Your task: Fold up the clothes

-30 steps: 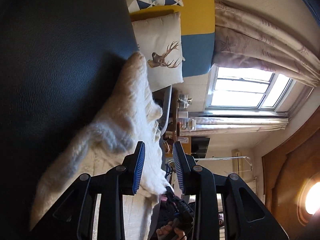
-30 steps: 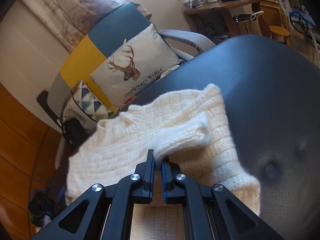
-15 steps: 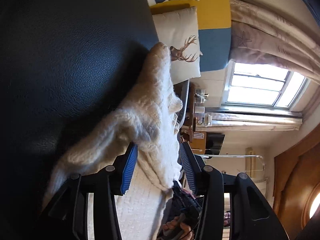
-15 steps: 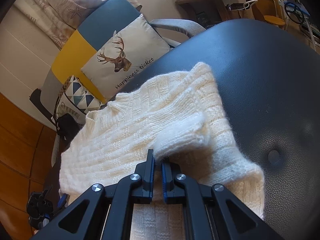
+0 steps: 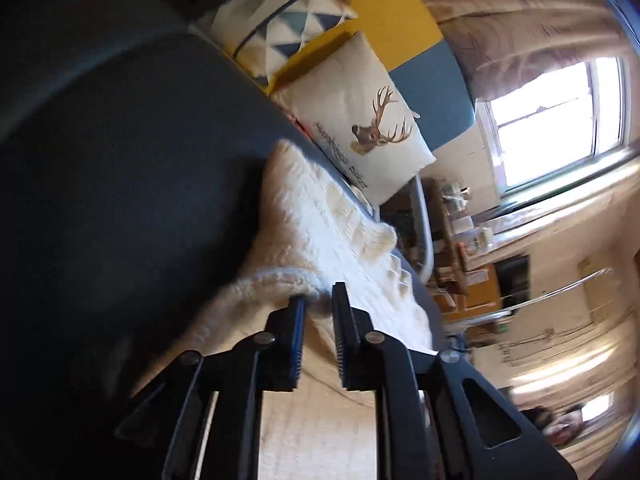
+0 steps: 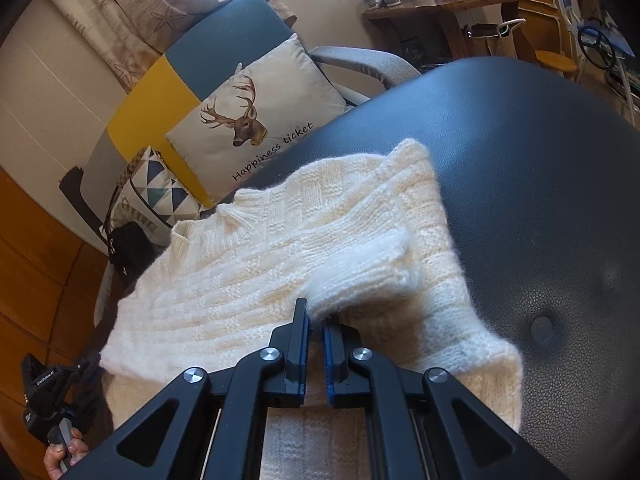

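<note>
A cream knitted sweater [image 6: 248, 264] lies spread on a black padded leather surface [image 6: 520, 160]. One sleeve is folded across its body, and my right gripper [image 6: 316, 316] is shut on that sleeve's cuff end, low over the knit. In the left wrist view the sweater [image 5: 320, 216] runs away from me toward the cushions. My left gripper [image 5: 318, 300] is shut on a raised fold at the sweater's edge, which bunches up between the blue pads. The black surface [image 5: 120, 160] fills the left of that view.
A deer-print cushion [image 6: 260, 120] and a triangle-print cushion [image 6: 152, 196] lean on a blue and yellow chair behind the sweater. A wooden table [image 6: 440, 4] with cups stands at the back right. A hand [image 6: 60, 456] holding a black handle shows at the lower left.
My left gripper's jaws have closed from wide apart onto the sweater's edge, and that view has rolled and lifted a little. The right gripper keeps its grip on the sleeve.
</note>
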Motion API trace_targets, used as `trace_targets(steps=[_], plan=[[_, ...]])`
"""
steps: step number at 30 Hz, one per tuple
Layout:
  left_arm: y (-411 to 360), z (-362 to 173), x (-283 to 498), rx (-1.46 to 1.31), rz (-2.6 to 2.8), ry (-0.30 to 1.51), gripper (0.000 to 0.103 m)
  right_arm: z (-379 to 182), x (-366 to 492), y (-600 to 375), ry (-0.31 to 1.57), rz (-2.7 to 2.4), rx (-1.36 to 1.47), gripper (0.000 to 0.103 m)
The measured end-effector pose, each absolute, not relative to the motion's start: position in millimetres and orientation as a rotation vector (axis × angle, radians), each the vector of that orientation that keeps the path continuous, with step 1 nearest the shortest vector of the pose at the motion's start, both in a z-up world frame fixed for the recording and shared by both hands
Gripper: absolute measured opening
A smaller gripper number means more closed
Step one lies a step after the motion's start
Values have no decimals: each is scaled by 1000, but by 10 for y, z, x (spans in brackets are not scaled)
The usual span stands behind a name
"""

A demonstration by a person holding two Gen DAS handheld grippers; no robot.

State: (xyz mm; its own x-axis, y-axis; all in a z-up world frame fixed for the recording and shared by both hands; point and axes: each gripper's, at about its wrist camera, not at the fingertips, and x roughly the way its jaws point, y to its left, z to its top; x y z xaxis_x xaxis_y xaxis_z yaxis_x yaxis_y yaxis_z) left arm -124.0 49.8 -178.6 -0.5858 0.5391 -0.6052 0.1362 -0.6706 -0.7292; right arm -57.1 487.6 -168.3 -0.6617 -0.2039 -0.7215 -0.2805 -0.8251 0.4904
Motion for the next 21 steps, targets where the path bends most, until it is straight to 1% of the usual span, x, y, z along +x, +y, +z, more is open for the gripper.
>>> trace_targets(steps=[2, 4, 7, 9, 12, 15, 18, 21], plan=[[493, -1826, -1257, -1289, 2396, -1079, 7, -1706, -579, 4861, 890, 2669, -1286, 5], [525, -1801, -1227, -1269, 2479, -986, 6, -1701, -574, 4855, 880, 2671, -1289, 5], [620, -1641, -1064, -1155, 2635, -792, 6, -1557, -547, 4842, 857, 2714, -1239, 5], [646, -1609, -985, -1111, 2705, -725, 6, -1424, -535, 4810, 822, 2756, -1196, 5], [599, -1723, -1015, -1149, 2744, -735, 6, -1310, -558, 4701, 747, 2796, -1182, 5], [512, -1913, -1100, -1231, 2705, -810, 6, -1490, -645, 4625, 692, 2742, -1280, 5], [450, -1878, -1070, -1193, 2722, -811, 6, -1723, -631, 4666, 763, 2686, -1340, 5], [427, -1840, -1028, -1147, 2735, -807, 6, -1773, -585, 4748, 876, 2682, -1320, 6]])
